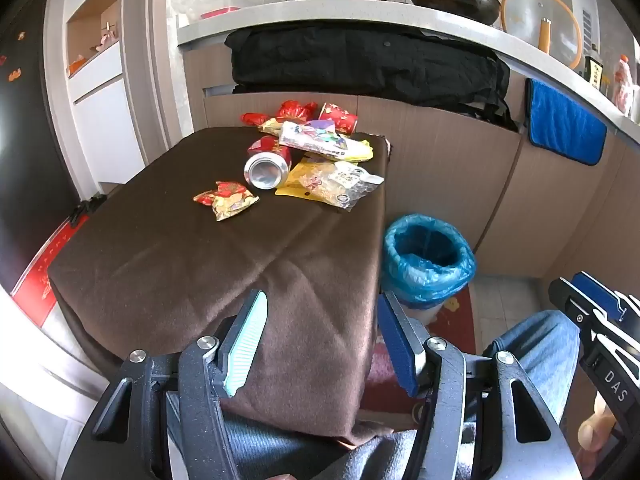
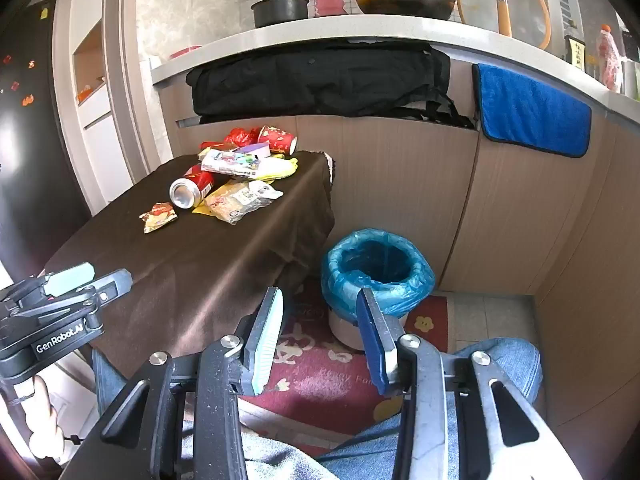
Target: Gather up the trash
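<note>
A heap of trash lies at the far end of the brown-clothed table [image 1: 192, 264]: a soda can [image 1: 266, 168] on its side, a small red-and-gold wrapper [image 1: 226, 198], a yellow snack bag [image 1: 328, 180], a colourful packet [image 1: 320, 142] and a red paper cup [image 1: 338, 118]. Right of the table, on the floor, stands a bin with a blue liner [image 1: 428, 260]. My left gripper [image 1: 322, 320] is open over the table's near end, nothing between its fingers. My right gripper [image 2: 320, 316] is open above the rug, near the bin [image 2: 376, 276], also empty. The can [image 2: 190, 190] shows in the right wrist view too.
Wooden cabinets [image 2: 400, 184] run behind the table and bin, with a black bag [image 1: 360, 64] and a blue towel [image 1: 564, 124] hanging from the counter. Pans sit on the counter [image 2: 360, 26]. A red patterned rug [image 2: 320, 360] covers the floor. The person's jeans-clad legs are below the grippers.
</note>
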Demonstrator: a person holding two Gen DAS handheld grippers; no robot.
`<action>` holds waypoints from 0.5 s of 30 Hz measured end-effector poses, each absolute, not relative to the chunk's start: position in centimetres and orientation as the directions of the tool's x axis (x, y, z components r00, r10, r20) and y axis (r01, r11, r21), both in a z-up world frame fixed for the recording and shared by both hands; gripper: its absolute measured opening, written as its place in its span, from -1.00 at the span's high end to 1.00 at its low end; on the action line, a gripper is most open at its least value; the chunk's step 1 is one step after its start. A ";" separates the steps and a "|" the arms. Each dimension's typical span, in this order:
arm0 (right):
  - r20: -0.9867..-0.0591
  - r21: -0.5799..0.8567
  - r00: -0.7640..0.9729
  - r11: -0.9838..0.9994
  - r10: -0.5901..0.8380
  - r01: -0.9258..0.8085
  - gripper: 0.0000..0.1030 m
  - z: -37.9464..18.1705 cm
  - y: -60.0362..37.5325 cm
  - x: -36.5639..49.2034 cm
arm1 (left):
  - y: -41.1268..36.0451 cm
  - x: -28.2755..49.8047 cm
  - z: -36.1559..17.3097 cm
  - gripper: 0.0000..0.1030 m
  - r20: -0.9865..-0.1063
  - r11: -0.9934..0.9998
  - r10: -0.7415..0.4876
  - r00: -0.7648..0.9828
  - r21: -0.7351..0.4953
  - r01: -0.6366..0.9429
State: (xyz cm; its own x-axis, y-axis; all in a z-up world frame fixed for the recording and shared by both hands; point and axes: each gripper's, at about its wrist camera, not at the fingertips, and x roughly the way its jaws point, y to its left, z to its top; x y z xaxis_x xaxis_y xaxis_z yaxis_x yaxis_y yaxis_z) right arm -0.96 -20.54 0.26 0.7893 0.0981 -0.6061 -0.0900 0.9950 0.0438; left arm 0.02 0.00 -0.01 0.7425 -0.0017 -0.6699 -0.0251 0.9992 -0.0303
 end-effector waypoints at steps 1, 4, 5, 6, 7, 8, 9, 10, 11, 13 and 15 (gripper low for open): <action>-0.606 0.044 0.789 0.995 0.099 -0.090 0.29 0.3 -20.5 -1.0 | 0.0 0.0 0.0 -0.13 -0.668 0.999 -0.002 0.744 -0.031 -0.025; -0.607 0.045 0.788 0.995 0.099 -0.090 0.29 0.3 -20.6 -1.0 | 0.0 0.0 0.0 -0.13 -0.667 0.999 0.001 0.745 -0.027 -0.026; -0.607 0.046 0.788 0.995 0.099 -0.090 0.29 0.3 -20.5 -1.0 | 0.0 0.0 0.1 -0.13 -0.667 0.999 0.002 0.745 -0.026 -0.026; -0.607 0.045 0.789 0.995 0.099 -0.090 0.29 0.2 -20.6 -1.0 | 0.0 0.0 0.1 -0.13 -0.667 0.999 0.003 0.745 -0.025 -0.026; -0.607 0.044 0.789 0.995 0.099 -0.090 0.29 0.2 -20.6 -1.0 | 0.0 -0.1 0.1 -0.13 -0.666 0.999 0.003 0.746 -0.024 -0.026; -0.607 0.045 0.789 0.995 0.099 -0.091 0.29 0.2 -20.6 -1.0 | 0.0 -0.1 0.2 -0.13 -0.667 0.999 0.002 0.745 -0.025 -0.025; -0.607 0.044 0.789 0.995 0.099 -0.091 0.29 0.2 -20.6 -1.0 | 0.0 0.0 0.0 -0.13 -0.668 0.999 0.001 0.744 -0.026 -0.025; -0.607 0.044 0.789 0.995 0.098 -0.090 0.29 0.2 -20.6 -1.0 | 0.0 0.0 0.0 -0.13 -0.668 0.999 0.002 0.744 -0.025 -0.025; -0.607 0.044 0.789 0.995 0.099 -0.091 0.29 0.2 -20.6 -1.0 | 0.0 0.0 0.0 -0.13 -0.668 0.999 0.002 0.744 -0.025 -0.025; -0.607 0.045 0.788 0.995 0.099 -0.090 0.29 0.2 -20.6 -1.0 | 0.0 0.0 0.0 -0.13 -0.669 0.999 0.003 0.744 -0.024 -0.025; -0.607 0.046 0.788 0.995 0.100 -0.091 0.29 0.2 -20.6 -1.0 | 0.0 0.0 0.0 -0.13 -0.668 0.999 0.003 0.744 -0.024 -0.026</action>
State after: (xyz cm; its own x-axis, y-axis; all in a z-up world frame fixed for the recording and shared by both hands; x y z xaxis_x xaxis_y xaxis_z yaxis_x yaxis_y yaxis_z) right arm -0.97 -20.64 0.16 0.7884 0.0997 -0.6070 -0.0906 0.9948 0.0458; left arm 0.00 0.02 0.01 0.7441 0.0030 -0.6680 -0.0258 0.9994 -0.0242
